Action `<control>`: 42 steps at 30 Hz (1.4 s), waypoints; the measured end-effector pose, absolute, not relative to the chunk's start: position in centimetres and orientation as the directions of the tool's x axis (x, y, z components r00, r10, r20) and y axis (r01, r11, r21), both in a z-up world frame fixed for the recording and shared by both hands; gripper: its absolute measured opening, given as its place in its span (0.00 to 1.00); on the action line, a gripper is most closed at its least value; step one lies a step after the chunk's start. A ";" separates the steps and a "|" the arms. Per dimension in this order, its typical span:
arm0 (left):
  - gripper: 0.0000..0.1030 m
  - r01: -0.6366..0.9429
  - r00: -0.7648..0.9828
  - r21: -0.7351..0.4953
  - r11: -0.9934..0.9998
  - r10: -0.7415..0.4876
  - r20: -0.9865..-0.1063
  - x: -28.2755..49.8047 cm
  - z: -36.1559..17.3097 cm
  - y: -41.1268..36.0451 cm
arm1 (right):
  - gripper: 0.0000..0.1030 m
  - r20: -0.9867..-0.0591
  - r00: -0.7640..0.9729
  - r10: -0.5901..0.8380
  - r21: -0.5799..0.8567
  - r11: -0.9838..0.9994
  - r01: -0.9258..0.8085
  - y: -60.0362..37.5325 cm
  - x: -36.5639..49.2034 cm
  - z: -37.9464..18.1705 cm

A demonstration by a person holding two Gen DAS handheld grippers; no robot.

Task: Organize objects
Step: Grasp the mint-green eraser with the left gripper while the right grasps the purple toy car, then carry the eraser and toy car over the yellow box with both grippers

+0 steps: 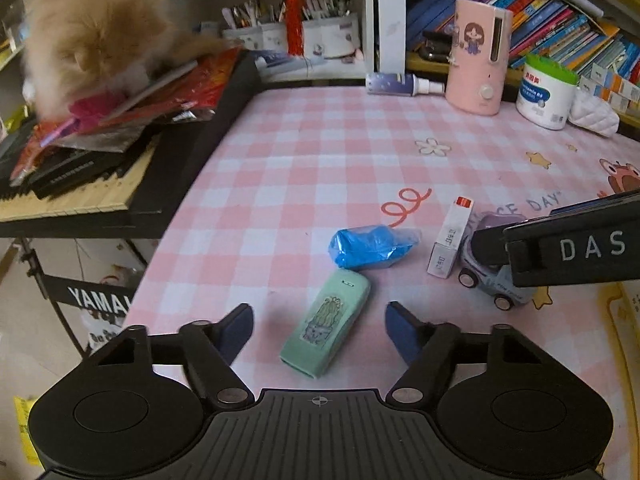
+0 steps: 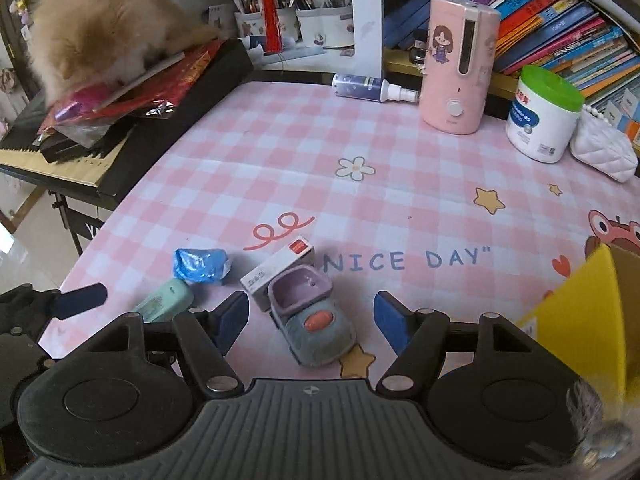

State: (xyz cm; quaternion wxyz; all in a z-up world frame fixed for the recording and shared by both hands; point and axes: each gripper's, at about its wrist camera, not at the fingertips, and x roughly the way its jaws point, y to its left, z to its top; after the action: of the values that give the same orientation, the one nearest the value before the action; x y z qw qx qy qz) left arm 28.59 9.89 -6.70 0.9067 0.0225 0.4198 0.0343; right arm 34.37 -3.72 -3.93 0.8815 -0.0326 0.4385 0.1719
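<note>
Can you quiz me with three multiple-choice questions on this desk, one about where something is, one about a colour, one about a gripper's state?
1. What lies between the left gripper's fingers?
A. mint green case
B. spray bottle
C. white pouch

2. What colour is the lid of the white tub?
A. red
B. green
C. black

3. How is the right gripper?
A. shut on the toy car
B. open around the toy car
C. shut on nothing

Answers: 1 A, the mint green case lies between them. 2 B, its lid is bright green. 3 B, its fingers stand apart, beside the toy car.

A mint-green rounded case with a cactus sticker (image 1: 326, 323) lies flat; beside it a crumpled blue plastic wrapper (image 1: 370, 247), a slim white-and-red carton (image 1: 450, 238), possibly lipstick, and a grey-purple toy car (image 2: 310, 314).
</note>
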 end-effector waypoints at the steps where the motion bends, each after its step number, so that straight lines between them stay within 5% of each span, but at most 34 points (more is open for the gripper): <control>1: 0.57 -0.040 0.640 0.064 0.997 0.075 -0.765 28.8 -6.9 10.0 | 0.66 -0.787 0.552 0.276 0.093 0.937 -0.336 -3.6 34.6 -4.1; 9: 0.22 0.014 0.626 0.020 1.000 0.007 -0.780 29.6 -7.0 10.3 | 0.62 -0.809 0.506 0.298 0.085 0.912 -0.401 -2.2 35.9 -5.5; 21: 0.22 -0.061 0.663 -0.140 0.988 -0.065 -0.746 24.9 -4.2 11.9 | 0.38 -0.807 0.515 0.289 0.049 0.902 -0.429 -2.3 34.7 -5.5; 42: 0.22 0.014 0.750 -0.292 0.956 -0.203 -0.629 9.0 1.5 12.1 | 0.37 -0.691 0.627 0.360 0.080 0.900 -0.429 -7.4 16.2 1.5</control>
State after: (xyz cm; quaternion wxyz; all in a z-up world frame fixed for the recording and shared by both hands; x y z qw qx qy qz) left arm 9.03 12.08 1.51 0.9255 -0.1359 0.3485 -0.0586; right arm 16.15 -7.41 1.52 0.9008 -0.0462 0.3721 0.2191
